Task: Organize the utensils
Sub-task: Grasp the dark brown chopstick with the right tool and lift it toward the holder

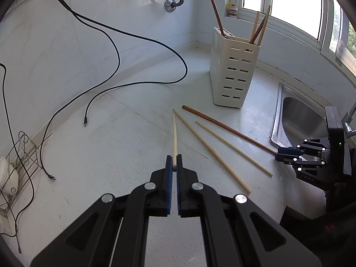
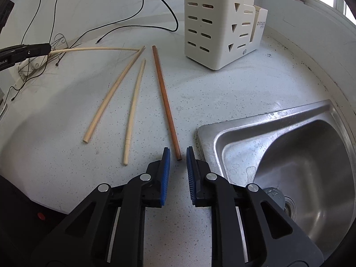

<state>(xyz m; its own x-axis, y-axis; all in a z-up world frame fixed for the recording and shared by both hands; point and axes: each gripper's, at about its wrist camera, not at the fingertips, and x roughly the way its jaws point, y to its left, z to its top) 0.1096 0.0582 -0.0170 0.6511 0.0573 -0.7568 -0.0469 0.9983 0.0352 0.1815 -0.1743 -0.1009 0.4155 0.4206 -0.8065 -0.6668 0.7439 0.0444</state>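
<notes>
One pale, tapered chopstick [image 1: 174, 140] is clamped in the left gripper [image 1: 174, 169], while the right gripper [image 2: 178, 155] is held slightly parted, unpressed, about a reddish-brown chopstick's [image 2: 165, 102] end.

The cream slotted plastic utensil holder [image 2: 222, 22] carries dark printed lettering on its low end panel at about one o'clock, seemingly "DROEE", with smaller print beneath too fine to read. At nine o'clock, the black left gripper [image 2: 50, 48] body shows white letters ending "boLAI", cut off by the frame edge.
</notes>
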